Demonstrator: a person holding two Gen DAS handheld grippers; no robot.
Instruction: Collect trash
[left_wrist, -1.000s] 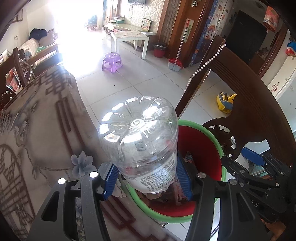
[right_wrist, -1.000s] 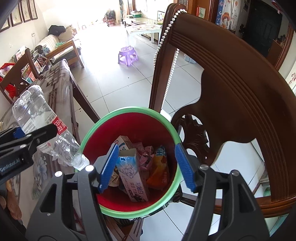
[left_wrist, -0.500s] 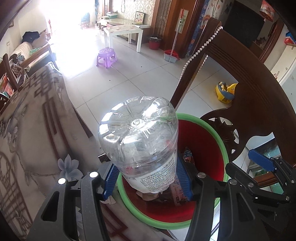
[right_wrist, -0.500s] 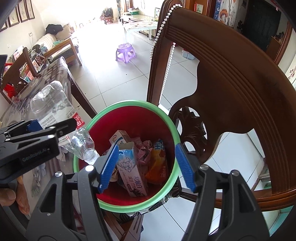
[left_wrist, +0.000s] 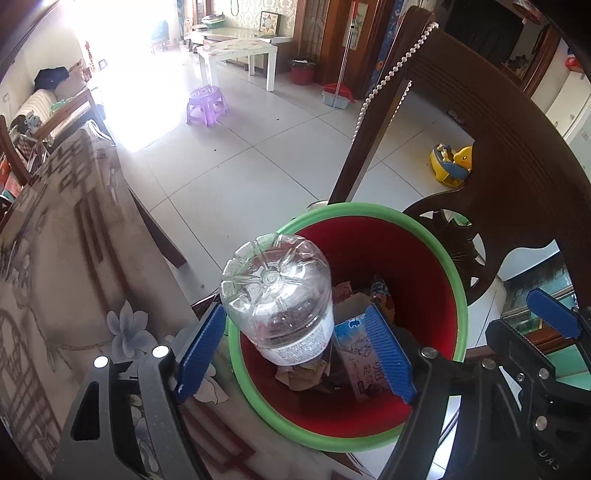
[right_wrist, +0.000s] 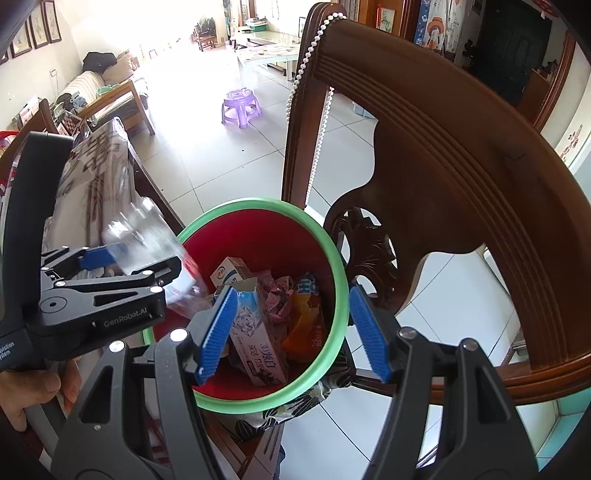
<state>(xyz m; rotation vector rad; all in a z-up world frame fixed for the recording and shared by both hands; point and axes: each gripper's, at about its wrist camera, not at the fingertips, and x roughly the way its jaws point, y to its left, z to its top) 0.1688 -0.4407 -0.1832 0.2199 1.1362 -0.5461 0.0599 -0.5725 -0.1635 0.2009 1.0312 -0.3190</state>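
Observation:
A clear plastic bottle (left_wrist: 277, 295) hangs neck down inside the red bin with a green rim (left_wrist: 458, 295). My left gripper (left_wrist: 293, 354) straddles the bottle and its jaws are opening; the blue pads stand off the bottle, with a clear gap on the right side. In the right wrist view the bottle (right_wrist: 147, 240) is a blur at the bin's left rim (right_wrist: 258, 203), between the fingers of the left gripper (right_wrist: 136, 260). My right gripper (right_wrist: 293, 332) hovers open over the bin with nothing between its pads. A milk carton (right_wrist: 258, 339) and wrappers lie in the bin.
A carved dark wooden chair (right_wrist: 443, 147) with a bead string (left_wrist: 388, 74) stands close behind and right of the bin. A table with a patterned cloth (left_wrist: 55, 258) borders the bin on the left. A purple stool (left_wrist: 207, 105) and a yellow toy (left_wrist: 452, 162) sit on the tiled floor.
The left gripper's jaws have spread and let go of the bottle, which has dropped lower into the bin. The left gripper came further over the bin. The right gripper stayed put.

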